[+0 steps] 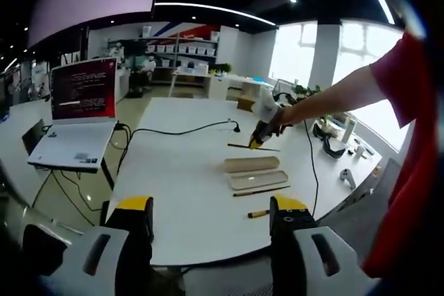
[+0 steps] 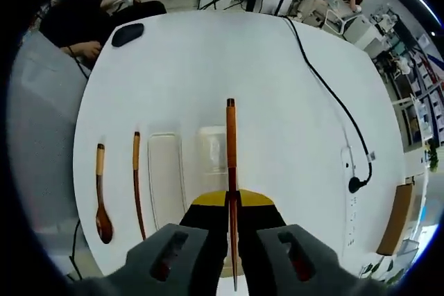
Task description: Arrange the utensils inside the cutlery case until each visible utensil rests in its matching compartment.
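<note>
In the right gripper view my right gripper (image 2: 232,203) is shut on a brown chopstick (image 2: 230,145) that points away over the white table. Under it lie the two halves of the pale cutlery case (image 2: 165,179), side by side. Left of the case lie a second chopstick (image 2: 136,184) and a wooden spoon (image 2: 101,200). In the left gripper view my left gripper (image 1: 211,207) is open and holds nothing, back from the table's near edge. Ahead of it are the case halves (image 1: 252,164), the loose chopstick (image 1: 261,190), the spoon (image 1: 258,213) and the right gripper (image 1: 261,136) in a hand.
A black cable (image 2: 333,95) runs down the table's right side to a plug beside a white power strip (image 2: 349,171). A black mouse (image 2: 127,34) sits at the far left corner. A laptop (image 1: 78,117) stands on a side table at the left. A red sleeve (image 1: 409,136) crosses the right.
</note>
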Tool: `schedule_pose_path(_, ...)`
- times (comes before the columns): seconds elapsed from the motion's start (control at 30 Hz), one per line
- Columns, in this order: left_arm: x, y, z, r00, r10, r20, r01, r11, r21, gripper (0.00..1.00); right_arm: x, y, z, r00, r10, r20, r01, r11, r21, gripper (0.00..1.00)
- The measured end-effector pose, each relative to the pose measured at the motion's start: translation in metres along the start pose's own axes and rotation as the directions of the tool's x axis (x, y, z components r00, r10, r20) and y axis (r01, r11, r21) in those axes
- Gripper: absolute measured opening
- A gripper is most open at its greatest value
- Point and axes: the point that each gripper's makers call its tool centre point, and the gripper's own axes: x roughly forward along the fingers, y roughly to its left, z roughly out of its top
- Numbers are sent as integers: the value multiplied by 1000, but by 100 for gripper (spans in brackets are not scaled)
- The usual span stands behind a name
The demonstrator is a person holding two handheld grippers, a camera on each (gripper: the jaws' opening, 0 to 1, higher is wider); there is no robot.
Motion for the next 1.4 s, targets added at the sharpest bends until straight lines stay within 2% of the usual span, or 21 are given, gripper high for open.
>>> schedule_pose_path(0.2, 0, 0, -3, 1000, 4, -12, -4, 1000, 7, 69, 6, 3, 4, 999, 3, 33, -3, 1000, -10, 0)
schedule_pose_path(0.53, 1, 2, -4, 1000, 18, -19, -18, 1000, 1, 69, 17, 3, 2, 999, 7, 44, -6, 1000, -20, 0)
schedule_pose_path(0.87, 4, 1, -9, 999, 19, -41, -19, 1000, 5, 68, 28, 4, -6, 999, 23, 30, -23, 1000, 11, 0)
schedule_pose_path(0.97, 5, 3, -9, 999, 25, -41, -26, 1000, -3, 68, 30, 6, -2, 998, 22, 62, -24, 999, 26, 0)
schedule_pose_path(1.2, 8, 1, -13, 998, 24, -53, -24, 1000, -3, 68, 39, 5, -12, 999, 24, 35, -26, 999, 44, 0)
schedule_pose_path(1.4, 6, 6, -9, 999, 33, -34, -34, 999, -26, 69, 45, 6, -16, 999, 28, 28, -30, 997, 68, 0)
